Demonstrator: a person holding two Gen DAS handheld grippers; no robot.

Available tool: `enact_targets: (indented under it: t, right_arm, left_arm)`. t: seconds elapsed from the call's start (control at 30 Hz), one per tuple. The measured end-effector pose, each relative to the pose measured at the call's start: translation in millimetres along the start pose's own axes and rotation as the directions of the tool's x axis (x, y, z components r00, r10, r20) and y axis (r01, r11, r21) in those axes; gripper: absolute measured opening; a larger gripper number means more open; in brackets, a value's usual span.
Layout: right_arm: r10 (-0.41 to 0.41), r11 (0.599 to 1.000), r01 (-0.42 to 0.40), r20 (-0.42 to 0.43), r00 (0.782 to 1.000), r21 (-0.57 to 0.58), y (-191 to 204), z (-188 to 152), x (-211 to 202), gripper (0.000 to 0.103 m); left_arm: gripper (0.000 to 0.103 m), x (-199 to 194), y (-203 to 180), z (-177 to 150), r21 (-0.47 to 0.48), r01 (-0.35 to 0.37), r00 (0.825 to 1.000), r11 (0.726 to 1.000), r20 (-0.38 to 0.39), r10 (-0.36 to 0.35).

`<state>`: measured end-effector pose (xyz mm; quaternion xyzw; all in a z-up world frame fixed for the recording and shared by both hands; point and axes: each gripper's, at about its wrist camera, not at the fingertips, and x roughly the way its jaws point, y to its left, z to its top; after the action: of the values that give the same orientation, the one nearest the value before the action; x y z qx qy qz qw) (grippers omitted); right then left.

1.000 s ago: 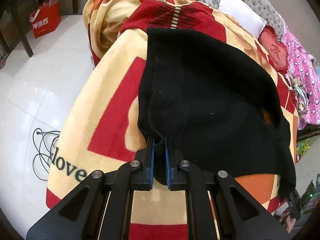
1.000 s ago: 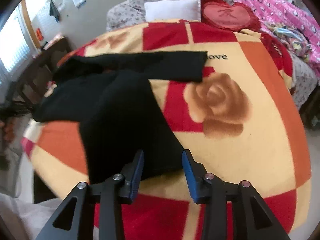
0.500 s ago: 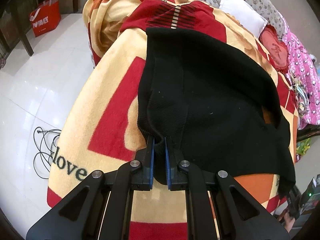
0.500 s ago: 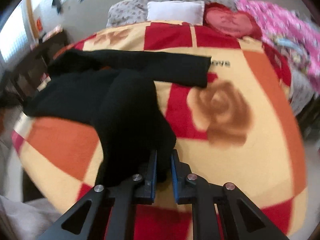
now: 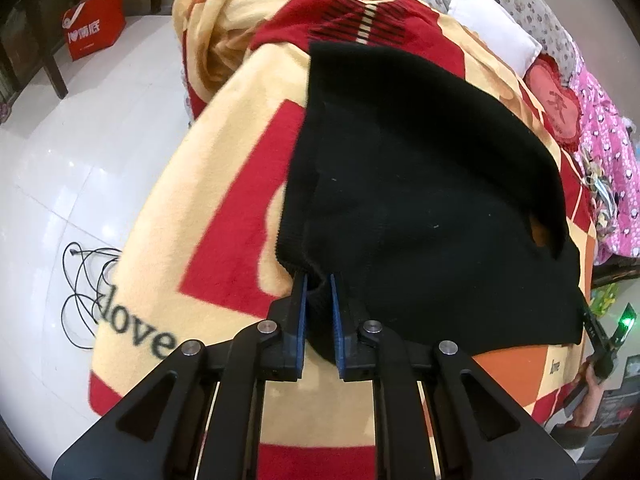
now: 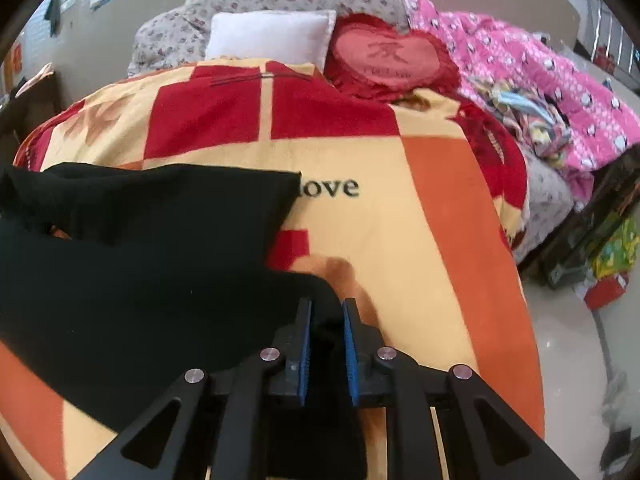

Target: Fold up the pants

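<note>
The black knit pants (image 5: 420, 200) lie spread on the bed's patterned blanket (image 5: 208, 208), one leg still splayed apart, so folding has barely begun: left gripper (image 5: 318, 312) jaws pinch the ribbed waistband, right gripper (image 6: 326, 344) jaws clamp a leg end.

Black pants (image 5: 420, 200) lie on a red, cream and orange checked blanket (image 5: 224, 200) lettered "love".

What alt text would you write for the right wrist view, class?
The right gripper has its jaws closed on a fold of black pants over a red, orange and cream blanket printed "love". Behind lie a white pillow and red heart cushion.
</note>
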<state>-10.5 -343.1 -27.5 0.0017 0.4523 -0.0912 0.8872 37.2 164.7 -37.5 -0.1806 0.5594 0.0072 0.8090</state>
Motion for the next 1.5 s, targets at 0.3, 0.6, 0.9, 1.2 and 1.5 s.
enact_targets:
  t: [0.3, 0.6, 0.9, 1.2, 1.5]
  right_arm:
    - [0.42, 0.907, -0.419, 0.062, 0.905, -0.037, 71.6, 2.3, -45.6, 0.034]
    - [0.437, 0.871, -0.439, -0.062, 0.897, -0.22, 160.8, 2.1, -4.6, 0.035]
    - [0.587, 0.749, -0.495, 0.093, 0.804, -0.441, 245.3, 59.3, -53.5, 0.056]
    - [0.54, 0.693, -0.42, 0.037, 0.841, -0.587, 325.3, 96.4, -6.4, 0.056]
    - [0.666, 0.652, -0.585, -0.004, 0.746, -0.482, 320.1, 104.5, -11.6, 0.009]
  left_arm:
    - [0.01, -48.1, -13.9, -11.2, 0.048, -0.002, 0.993, 0.999, 0.121, -0.004]
    - [0.039, 14.9, -38.5, -19.0, 0.091, 0.087, 0.996, 0.992, 0.021, -0.089]
    - [0.06, -9.0, -25.5, 24.0, 0.004, 0.192, 0.978, 0.981, 0.083, -0.192]
    - [0.072, 1.7, -17.3, 93.6, -0.158, 0.304, 0.947, 0.939, 0.161, -0.28]
    - [0.069, 30.9, -27.3, 118.2, -0.176, 0.348, 0.935, 0.921, 0.135, -0.327]
